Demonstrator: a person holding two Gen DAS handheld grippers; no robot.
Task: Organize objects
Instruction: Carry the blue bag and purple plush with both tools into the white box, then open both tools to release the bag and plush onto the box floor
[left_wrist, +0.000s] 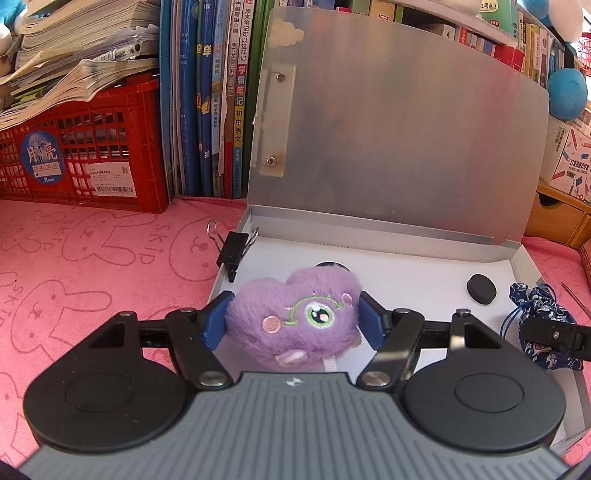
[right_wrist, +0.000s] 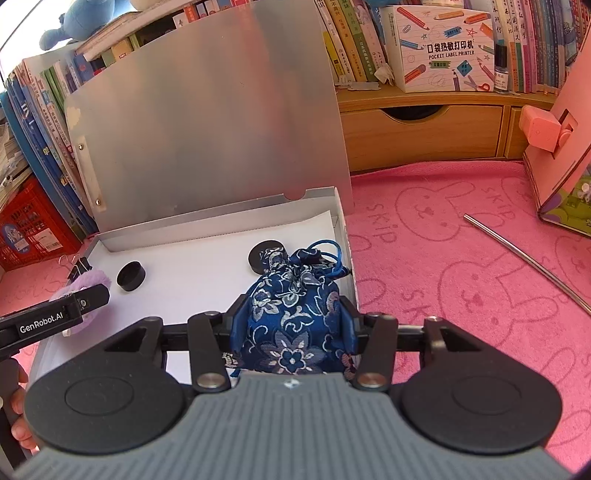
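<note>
Hanging over the open silver box, the left gripper is pinching a purple plush heart with an embroidered eye, its blue pads pressing into the fur on both sides. The toy is sitting above the white floor of the box, toward the box's near left part. Off to the side, the right gripper is squeezing a dark blue floral drawstring pouch, jaws drawn in against the cloth on either side, the pouch's gathered neck and blue cord pointing away from the camera. The pouch is hovering over the right part of the box, close beside its right wall; whether it is touching the floor I cannot tell.

Inside the box two small black round caps are lying on the white lining, one near the middle and one further back, partly hidden behind the pouch. A black binder clip is gripping the box's left wall. The metal lid is standing upright behind, leaning against rows of books. The box is resting on a pink cloth with rabbit outlines covering the surface. A red crate is sitting at the far left, and a thin metal rod is lying on the cloth to the right.
</note>
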